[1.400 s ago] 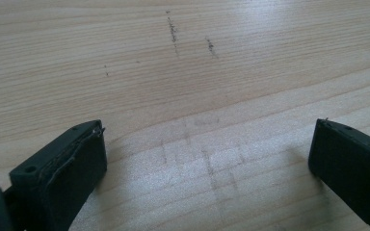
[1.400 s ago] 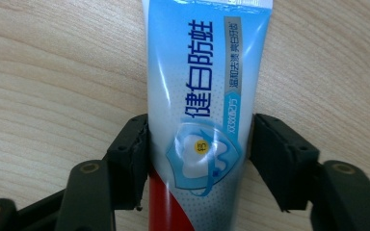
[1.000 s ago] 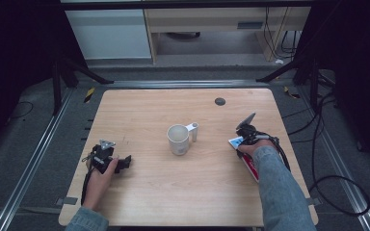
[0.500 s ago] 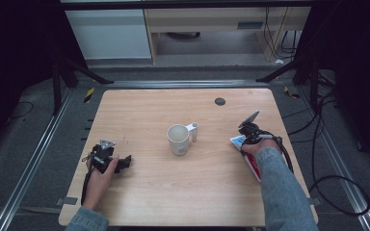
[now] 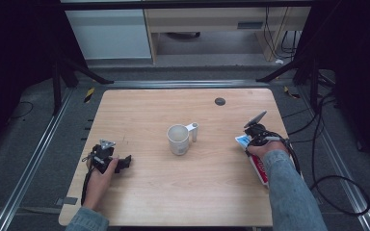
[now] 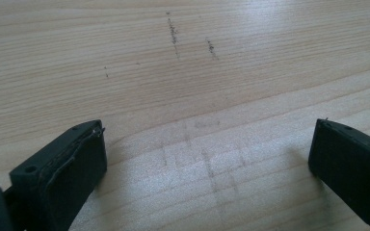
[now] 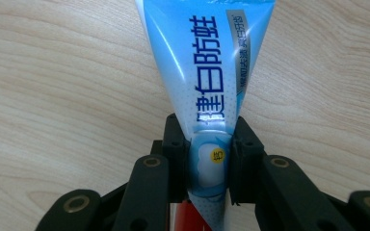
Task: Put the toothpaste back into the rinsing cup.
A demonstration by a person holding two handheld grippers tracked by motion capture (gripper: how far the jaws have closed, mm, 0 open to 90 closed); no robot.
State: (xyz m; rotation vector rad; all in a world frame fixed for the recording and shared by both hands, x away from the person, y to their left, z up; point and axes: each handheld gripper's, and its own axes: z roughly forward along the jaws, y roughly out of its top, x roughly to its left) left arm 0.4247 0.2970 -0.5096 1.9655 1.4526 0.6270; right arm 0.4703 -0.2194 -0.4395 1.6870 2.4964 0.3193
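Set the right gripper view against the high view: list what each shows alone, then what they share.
Right gripper view alone: the jaws pinching the tube and its blue print up close. High view alone: the mug, the left gripper with open jaws, both forearms, the floor beyond. Shared: the tube, the right gripper shut on it, and the wooden table.

Sitting near the middle of the pale wooden table (image 5: 139,110): a cream ceramic mug (image 5: 178,139), handle pointing right. Lying behind and to its right, close to the far edge: a small dark round disc (image 5: 220,101). Resting at the left near edge: the left claw (image 5: 125,162), well apart from the mug. Sitting at the right edge: the right claw (image 5: 248,139), clamping a blue-and-white toothpaste tube (image 7: 207,72) above a red box (image 5: 260,168).
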